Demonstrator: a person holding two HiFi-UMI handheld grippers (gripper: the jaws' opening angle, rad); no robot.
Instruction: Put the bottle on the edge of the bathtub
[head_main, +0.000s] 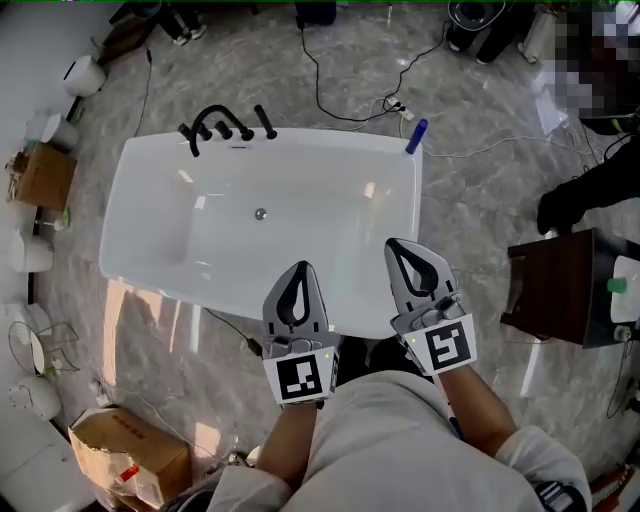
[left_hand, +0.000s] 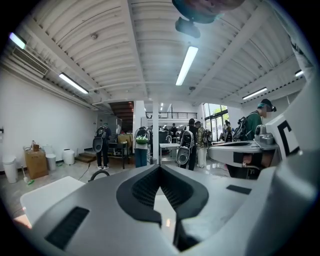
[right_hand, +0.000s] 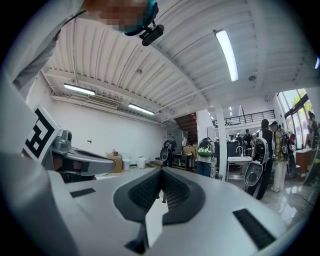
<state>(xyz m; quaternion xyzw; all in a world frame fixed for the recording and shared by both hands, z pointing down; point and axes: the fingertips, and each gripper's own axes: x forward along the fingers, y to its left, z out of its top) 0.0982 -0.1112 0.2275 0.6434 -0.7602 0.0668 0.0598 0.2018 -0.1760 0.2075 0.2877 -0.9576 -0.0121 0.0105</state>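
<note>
A slim blue bottle (head_main: 416, 135) rests at the far right corner of the white bathtub (head_main: 150, 170), on its rim. My left gripper (head_main: 302, 270) and right gripper (head_main: 393, 245) hover side by side over the tub's near edge, far from the bottle. Both are shut with nothing between the jaws. In the left gripper view the left gripper (left_hand: 160, 168) points level across the room, and the right gripper (right_hand: 161, 173) does the same in the right gripper view. Neither gripper view shows the bottle.
Black taps (head_main: 225, 125) stand at the tub's far left rim, with a drain (head_main: 260, 213) in its floor. A dark cabinet (head_main: 560, 285) stands to the right. Cardboard boxes (head_main: 130, 455) and white containers (head_main: 30, 250) line the left. Cables (head_main: 340, 100) cross the floor beyond the tub.
</note>
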